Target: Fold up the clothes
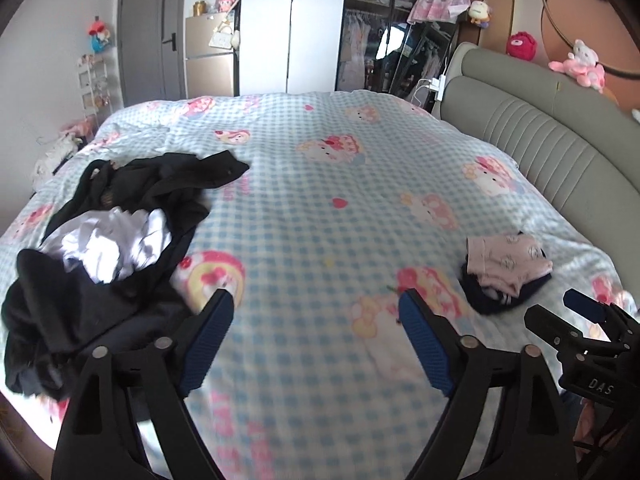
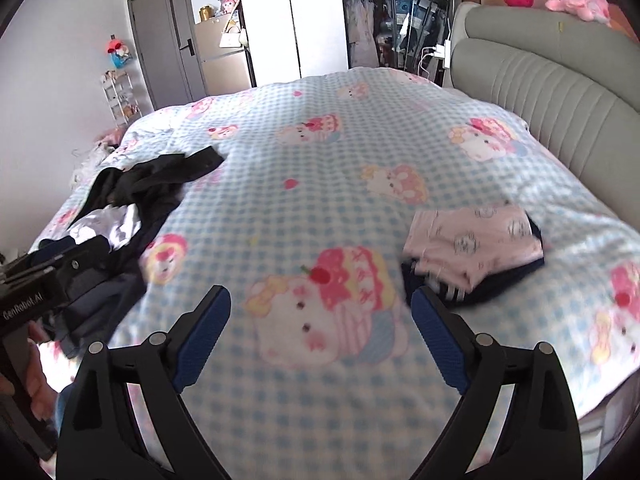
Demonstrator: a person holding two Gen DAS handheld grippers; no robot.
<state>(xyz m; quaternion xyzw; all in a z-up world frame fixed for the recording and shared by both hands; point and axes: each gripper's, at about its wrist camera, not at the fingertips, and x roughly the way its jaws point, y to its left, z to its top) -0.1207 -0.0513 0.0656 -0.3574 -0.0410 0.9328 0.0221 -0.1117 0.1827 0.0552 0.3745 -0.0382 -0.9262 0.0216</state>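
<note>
A heap of unfolded black clothes [image 1: 120,216] with a white garment [image 1: 116,244] on top lies on the left of the bed; the same heap [image 2: 136,192] shows at the left in the right wrist view. A folded pink patterned garment [image 1: 508,260] rests on a folded dark one [image 1: 496,300] at the right, seen again as a pink piece [image 2: 476,240] over a dark striped piece [image 2: 452,292]. My left gripper [image 1: 316,316] hovers open over bare bedding, nothing between its fingers. My right gripper [image 2: 320,312] is open too, just left of the folded stack.
The bed carries a blue checked cartoon-print cover [image 1: 320,184]. A grey padded headboard [image 1: 532,140] runs along the right. Wardrobes [image 1: 296,24], a door [image 1: 152,36] and a small shelf [image 1: 94,84] stand beyond the far edge. A hand [image 2: 38,376] holds the other gripper's body at the lower left.
</note>
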